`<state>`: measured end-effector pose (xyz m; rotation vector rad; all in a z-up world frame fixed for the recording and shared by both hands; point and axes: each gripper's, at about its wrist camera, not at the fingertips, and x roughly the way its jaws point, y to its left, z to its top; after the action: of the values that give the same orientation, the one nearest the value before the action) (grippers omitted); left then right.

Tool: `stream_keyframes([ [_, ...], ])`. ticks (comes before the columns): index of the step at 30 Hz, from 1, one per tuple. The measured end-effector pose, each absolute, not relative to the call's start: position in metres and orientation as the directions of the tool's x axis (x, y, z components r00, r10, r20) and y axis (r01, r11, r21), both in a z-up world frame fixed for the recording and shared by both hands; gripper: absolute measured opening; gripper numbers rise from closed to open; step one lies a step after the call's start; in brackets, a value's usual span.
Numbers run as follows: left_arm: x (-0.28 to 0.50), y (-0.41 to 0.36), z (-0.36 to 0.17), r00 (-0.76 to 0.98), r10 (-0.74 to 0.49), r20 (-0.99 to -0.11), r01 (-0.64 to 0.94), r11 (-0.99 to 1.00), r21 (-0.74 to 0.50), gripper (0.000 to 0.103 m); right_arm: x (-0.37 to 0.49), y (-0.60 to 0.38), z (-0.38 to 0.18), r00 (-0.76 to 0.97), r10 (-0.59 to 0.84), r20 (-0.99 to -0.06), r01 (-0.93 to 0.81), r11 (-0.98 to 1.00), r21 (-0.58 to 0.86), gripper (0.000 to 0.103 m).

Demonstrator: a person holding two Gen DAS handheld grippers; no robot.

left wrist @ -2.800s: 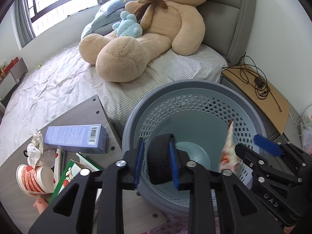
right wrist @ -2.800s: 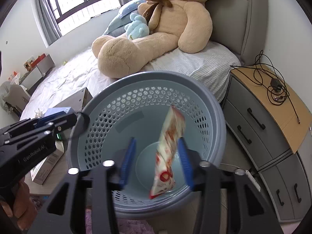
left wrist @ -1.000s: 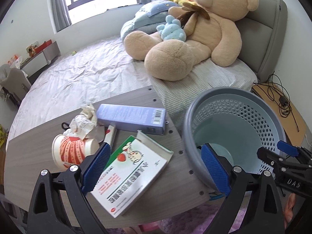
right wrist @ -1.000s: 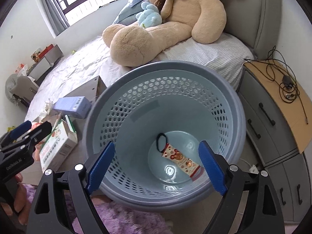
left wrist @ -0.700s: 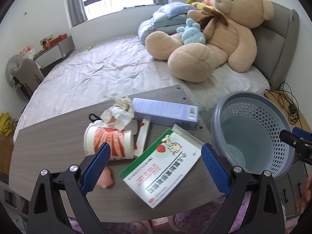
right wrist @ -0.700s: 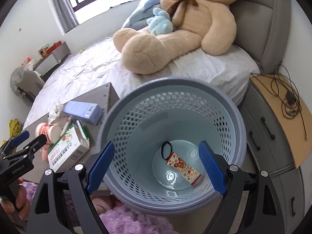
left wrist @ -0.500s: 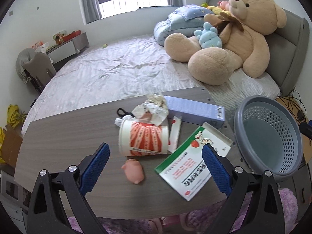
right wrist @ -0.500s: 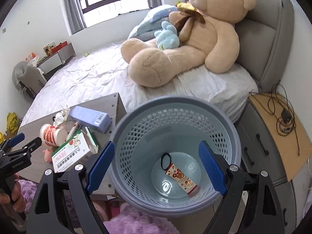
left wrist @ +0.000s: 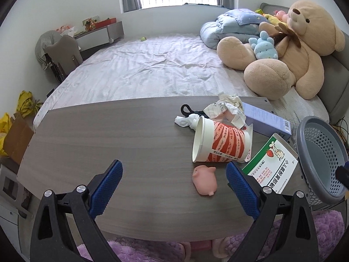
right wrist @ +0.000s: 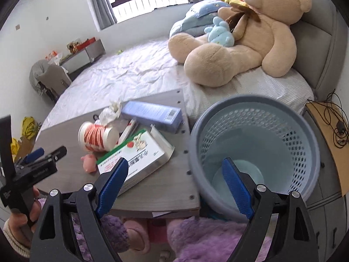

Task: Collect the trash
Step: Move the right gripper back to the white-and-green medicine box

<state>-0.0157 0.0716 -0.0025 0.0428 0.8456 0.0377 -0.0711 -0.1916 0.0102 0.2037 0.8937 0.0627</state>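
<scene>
My left gripper [left wrist: 173, 184] and right gripper [right wrist: 173, 182] both gape wide, empty. Only the right view shows the laundry basket [right wrist: 309, 135] floor.

Your left gripper [left wrist: 173, 187] sits wide open at the bottom of its view, blue pads [left wrist: 106, 187] spread far apart, nothing between them. Your right gripper [right wrist: 174, 182] is spread just as wide, empty. At the lower left of the right view, your hand [right wrist: 20, 224] grips the left gripper's handle.

Blue basket [right wrist: 257, 131] beside littered table [right wrist: 165, 187]
</scene>
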Motion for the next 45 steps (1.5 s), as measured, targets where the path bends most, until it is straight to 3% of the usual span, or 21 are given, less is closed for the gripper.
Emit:
stream_keyframes([
  [23,-0.002,0.086,0.005,0.716,0.033,-0.697,0.006,0.999,0.053,0.095,-0.042,-0.079,-0.058,0.501,0.093,-0.861,-0.069,0.995,0.068,0.084],
  [38,-0.006,0.088,0.004,0.717,0.02,-0.697,0.014,0.999,0.043,0.095,-0.059,-0.135,-0.057,0.472,-0.06,-0.879,0.134,0.991,0.004,0.084],
  [45,-0.006,0.088,0.003,0.714,0.015,-0.7,0.012,0.999,0.034,0.095,-0.062,-0.134,-0.039,0.517,-0.038,-0.855,0.136,0.99,0.039,0.084],
])
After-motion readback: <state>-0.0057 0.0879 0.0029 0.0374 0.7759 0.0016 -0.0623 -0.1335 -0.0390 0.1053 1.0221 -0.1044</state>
